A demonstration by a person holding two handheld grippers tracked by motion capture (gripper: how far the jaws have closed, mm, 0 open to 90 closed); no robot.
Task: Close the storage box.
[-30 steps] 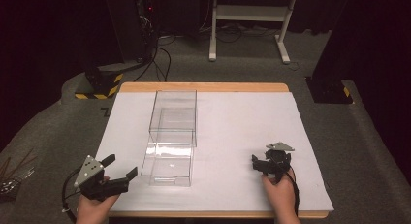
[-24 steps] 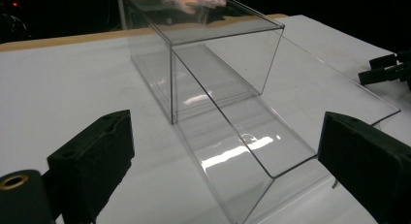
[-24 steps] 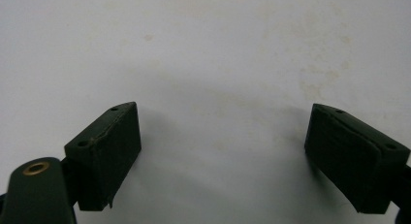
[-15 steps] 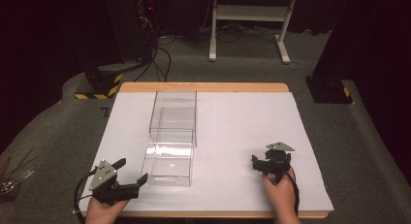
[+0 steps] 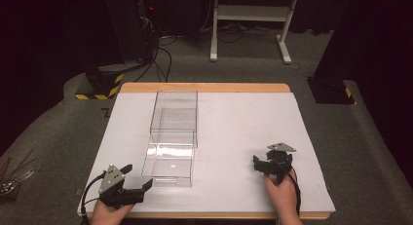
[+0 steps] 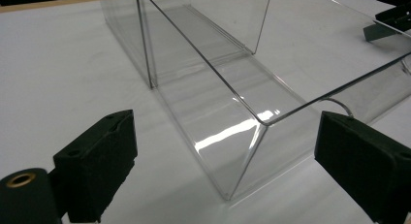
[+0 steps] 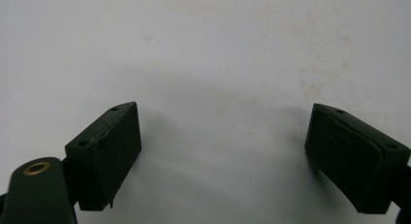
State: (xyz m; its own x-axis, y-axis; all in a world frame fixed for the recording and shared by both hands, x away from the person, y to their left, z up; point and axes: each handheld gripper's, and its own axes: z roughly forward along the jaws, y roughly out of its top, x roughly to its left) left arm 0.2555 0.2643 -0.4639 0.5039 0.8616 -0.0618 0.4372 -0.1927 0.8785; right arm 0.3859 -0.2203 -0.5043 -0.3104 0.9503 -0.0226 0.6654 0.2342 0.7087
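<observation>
Down at the near left corner of the white-covered table [image 5: 234,122], the left gripper [image 5: 139,178] sits low, its black jaws spread wide and angled toward the clear, open-topped plastic box [image 5: 170,159]. Its jaws have just been closing a touch, yet nothing is pinched between them: in the left gripper view the near corner of that box [image 6: 252,136] stands in the gap ahead of the pads, apart from both. The box lies left of centre, its long side running away from the person, with a second clear plastic box [image 5: 175,113] touching its far end. Over on the right, the right gripper [image 5: 263,164] rests on the sheet in the person's hand [image 5: 282,196], well apart from the boxes. The right gripper view shows its two black pads standing wide apart with bare white surface [image 7: 218,78] between them, holding nothing at all.
</observation>
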